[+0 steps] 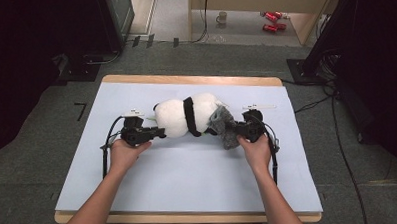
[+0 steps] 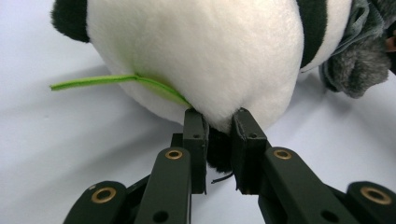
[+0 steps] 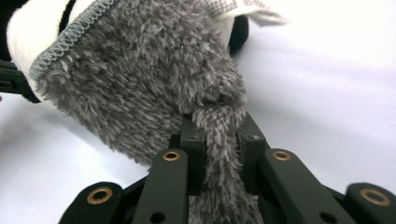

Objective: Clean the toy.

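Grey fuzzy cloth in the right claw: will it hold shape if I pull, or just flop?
Likely floppy: the grey fuzzy cloth bunches into a narrow fold inside the right claw. Probably light and stretchy, and its long pile looks grippy, not slippery.

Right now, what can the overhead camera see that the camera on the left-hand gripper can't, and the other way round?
High view alone: the person's two hands, the left gripper at one end of the plush panda, the right gripper clamped on the grey fuzzy garment, the table, and a mug on the floor beyond.

Left gripper view alone: a green cord trailing from the panda's white fur, and the jaws pinching a dark bit of plush.

Shared: panda, grey garment, pale blue table cover.
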Action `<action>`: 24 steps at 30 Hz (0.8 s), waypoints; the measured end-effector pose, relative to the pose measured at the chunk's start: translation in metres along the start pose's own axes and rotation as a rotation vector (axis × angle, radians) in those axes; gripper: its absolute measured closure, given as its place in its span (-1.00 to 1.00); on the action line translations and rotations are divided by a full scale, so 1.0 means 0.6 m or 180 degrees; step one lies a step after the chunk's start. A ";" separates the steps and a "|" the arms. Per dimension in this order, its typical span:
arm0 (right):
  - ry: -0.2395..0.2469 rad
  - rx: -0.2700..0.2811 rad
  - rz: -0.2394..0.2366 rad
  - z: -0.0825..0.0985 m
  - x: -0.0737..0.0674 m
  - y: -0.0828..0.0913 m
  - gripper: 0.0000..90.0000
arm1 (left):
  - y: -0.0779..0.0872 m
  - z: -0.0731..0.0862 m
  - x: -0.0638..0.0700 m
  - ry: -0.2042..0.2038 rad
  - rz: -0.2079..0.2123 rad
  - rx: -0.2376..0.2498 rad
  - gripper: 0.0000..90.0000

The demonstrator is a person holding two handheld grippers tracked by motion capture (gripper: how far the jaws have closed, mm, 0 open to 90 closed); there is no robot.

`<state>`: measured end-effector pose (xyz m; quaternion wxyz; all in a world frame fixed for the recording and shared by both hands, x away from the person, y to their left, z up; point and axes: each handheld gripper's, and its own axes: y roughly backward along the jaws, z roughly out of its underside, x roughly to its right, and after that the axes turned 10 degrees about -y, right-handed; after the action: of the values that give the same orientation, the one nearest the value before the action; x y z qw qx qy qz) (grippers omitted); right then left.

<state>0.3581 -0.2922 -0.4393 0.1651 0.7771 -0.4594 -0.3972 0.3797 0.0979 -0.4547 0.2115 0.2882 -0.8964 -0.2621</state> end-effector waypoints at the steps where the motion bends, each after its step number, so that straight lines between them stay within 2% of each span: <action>1: 0.0000 0.0000 0.0000 0.000 0.000 0.000 0.73 | 0.000 0.000 0.000 0.0000 0.0000 0.0000 0.74; 3: -0.0017 0.0109 -0.0036 -0.005 -0.003 0.013 0.73 | 0.002 0.001 -0.005 0.0026 -0.0012 0.0007 0.74; 4: -0.0017 0.0109 -0.0036 -0.005 -0.003 0.013 0.73 | 0.002 0.002 -0.007 0.0034 -0.0010 0.0013 0.74; 6: -0.0071 0.0264 -0.0158 -0.014 -0.005 0.031 0.73 | 0.003 0.003 -0.012 0.0027 -0.0019 0.0005 0.74; 7: -0.0071 0.0264 -0.0158 -0.014 -0.005 0.031 0.73 | 0.003 0.003 -0.012 0.0027 -0.0019 0.0005 0.74; 9: -0.0092 0.0386 -0.0238 -0.027 -0.009 0.046 0.73 | 0.003 0.003 -0.015 0.0058 0.0000 0.0014 0.74; 15: -0.0171 0.0510 -0.0343 -0.047 -0.011 0.052 0.73 | -0.001 0.003 -0.019 0.0102 -0.0003 0.0041 0.74; 21: -0.0280 0.0425 -0.0315 -0.058 -0.001 0.008 0.72 | -0.005 0.006 -0.023 0.0132 0.0015 0.0039 0.74; 24: -0.0289 0.0323 -0.0204 -0.057 0.001 -0.029 0.73 | -0.005 0.009 -0.020 0.0093 0.0006 0.0013 0.74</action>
<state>0.3947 -0.2874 -0.4286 0.0916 0.7800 -0.4609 -0.4133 0.3870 0.1050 -0.4632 0.2242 0.2915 -0.8940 -0.2558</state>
